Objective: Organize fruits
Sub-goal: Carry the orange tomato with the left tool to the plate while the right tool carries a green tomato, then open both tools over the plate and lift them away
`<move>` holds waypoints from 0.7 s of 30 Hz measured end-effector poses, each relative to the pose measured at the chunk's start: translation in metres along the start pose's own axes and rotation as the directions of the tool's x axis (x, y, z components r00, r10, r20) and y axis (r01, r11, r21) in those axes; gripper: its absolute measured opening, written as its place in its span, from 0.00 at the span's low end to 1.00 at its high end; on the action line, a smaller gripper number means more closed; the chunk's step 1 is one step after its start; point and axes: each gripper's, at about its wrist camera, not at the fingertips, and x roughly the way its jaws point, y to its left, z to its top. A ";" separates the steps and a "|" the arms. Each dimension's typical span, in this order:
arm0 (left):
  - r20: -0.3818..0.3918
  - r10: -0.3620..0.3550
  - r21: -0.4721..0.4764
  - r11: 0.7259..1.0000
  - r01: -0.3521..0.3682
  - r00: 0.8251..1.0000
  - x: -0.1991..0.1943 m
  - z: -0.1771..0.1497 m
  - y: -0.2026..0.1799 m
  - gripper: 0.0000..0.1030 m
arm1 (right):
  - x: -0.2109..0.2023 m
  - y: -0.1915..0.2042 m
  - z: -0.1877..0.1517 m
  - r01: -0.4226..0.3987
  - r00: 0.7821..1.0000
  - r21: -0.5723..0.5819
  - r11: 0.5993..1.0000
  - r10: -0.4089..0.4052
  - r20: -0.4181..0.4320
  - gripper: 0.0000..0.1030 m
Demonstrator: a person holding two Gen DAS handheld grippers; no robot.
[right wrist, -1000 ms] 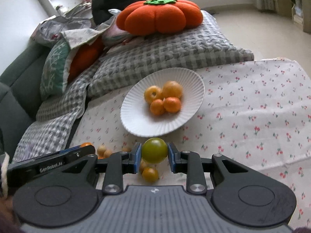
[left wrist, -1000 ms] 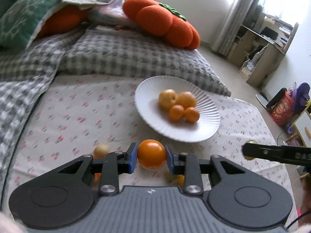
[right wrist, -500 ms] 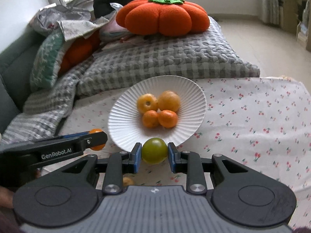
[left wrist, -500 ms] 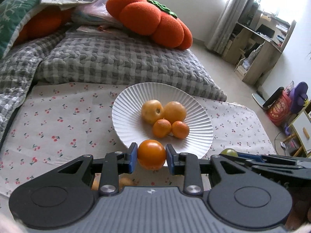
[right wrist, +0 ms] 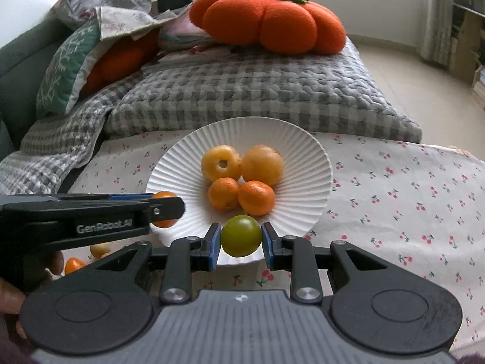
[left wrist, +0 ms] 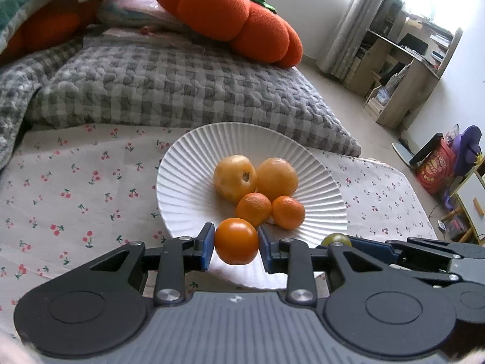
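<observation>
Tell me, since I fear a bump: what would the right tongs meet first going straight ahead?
Probably the near rim of the ribbed white plate, then the two small orange mandarins; depth is unclear. The right tongs grip a round green fruit.

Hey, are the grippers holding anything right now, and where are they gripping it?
Yes. The left gripper pinches an orange fruit by its opposite sides; the right gripper pinches a green fruit the same way.
</observation>
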 end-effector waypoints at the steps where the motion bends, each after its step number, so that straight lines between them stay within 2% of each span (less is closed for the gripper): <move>1: -0.003 -0.003 -0.006 1.000 0.003 1.000 0.002 0.000 0.001 0.20 | 0.003 0.000 0.000 0.002 1.000 -0.004 1.000 -0.002 -0.003 0.25; 11: -0.025 -0.037 -0.040 0.999 0.036 0.999 0.010 -0.002 0.007 0.20 | 0.021 0.006 -0.002 0.000 1.000 -0.034 0.999 -0.001 -0.007 0.25; 17: -0.020 -0.047 -0.067 0.997 0.046 0.999 0.008 0.000 0.012 0.21 | 0.017 0.002 0.000 -0.041 0.999 0.007 0.999 0.041 0.004 0.28; 21: -0.019 -0.071 -0.103 0.992 0.069 0.997 0.002 0.001 0.019 0.23 | 0.010 0.000 0.002 -0.038 0.999 0.036 0.999 0.038 0.004 0.29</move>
